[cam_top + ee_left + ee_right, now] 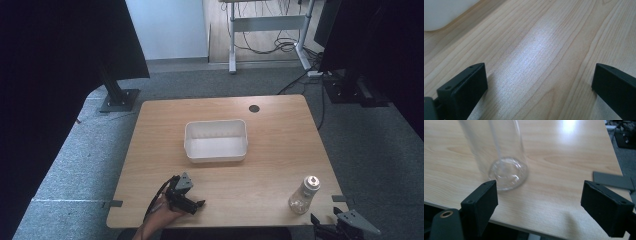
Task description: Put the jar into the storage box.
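Bottle (pixel 304 195) first, since that's the thing most likely to get handled: a clear glass-looking one with a pale cap, standing upright near the front right corner of the wooden surface (pixel 280 130). In the right gripper view its round base (pixel 507 173) sits just ahead of the right tool (pixel 541 202), off toward the left-hand jaw rather than centred in the gap. That tool is spread wide and holds nothing; in the high view it hangs just off the front edge of the surface (pixel 345 226).

My worry, purely a guess: if the right tool goes straight in from here, the near jaw could clip the base before the other one arrives and shove or tip the bottle. It's tall and narrow, it's close to the edge, and clear walls look slippery, so a pinch that lands off-centre could let it twist or squirt out toward the floor.

Further out, a white bin (pixel 216 141) sits empty mid-surface, well apart from the bottle. If the bottle is meant to go in there, that's a long carry, and a weak hold would show up on the way.

Left tool (pixel 192 202) is over bare wood near the front left, jaws also spread, gripping nothing. A corner of the bin (pixel 439 15) is visible at the top left of its view.
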`<state>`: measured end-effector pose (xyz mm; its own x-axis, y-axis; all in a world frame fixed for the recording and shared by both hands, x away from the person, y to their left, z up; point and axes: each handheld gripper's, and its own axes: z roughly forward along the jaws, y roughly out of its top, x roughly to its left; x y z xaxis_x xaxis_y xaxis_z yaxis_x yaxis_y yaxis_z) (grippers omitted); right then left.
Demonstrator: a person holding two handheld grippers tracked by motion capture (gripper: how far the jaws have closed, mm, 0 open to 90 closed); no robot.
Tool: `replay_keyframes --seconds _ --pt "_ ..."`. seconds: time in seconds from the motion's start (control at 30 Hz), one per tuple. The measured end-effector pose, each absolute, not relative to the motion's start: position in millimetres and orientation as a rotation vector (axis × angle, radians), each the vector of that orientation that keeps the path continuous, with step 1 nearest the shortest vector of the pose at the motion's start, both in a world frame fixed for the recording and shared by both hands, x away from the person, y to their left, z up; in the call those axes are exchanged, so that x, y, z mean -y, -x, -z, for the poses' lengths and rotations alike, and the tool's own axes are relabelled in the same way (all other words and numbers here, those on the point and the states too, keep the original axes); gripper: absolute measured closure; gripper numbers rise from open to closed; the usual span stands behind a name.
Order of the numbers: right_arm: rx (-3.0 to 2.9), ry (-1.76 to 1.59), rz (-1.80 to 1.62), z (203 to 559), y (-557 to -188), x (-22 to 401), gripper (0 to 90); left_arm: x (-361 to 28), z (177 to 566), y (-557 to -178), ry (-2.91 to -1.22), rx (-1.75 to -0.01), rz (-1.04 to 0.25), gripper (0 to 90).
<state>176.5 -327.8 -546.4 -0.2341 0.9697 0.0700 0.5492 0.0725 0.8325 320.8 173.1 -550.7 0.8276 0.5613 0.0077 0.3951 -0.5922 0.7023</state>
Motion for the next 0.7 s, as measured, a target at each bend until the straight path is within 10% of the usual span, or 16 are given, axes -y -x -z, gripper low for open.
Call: replay_keyframes --seconds 0.7 --pt "-1.830 -1.333 -1.302 512.2 -175.1 309.5 15.0 -173.1 550.7 -320.8 -2.280 -0.696 -0.296 0.0"
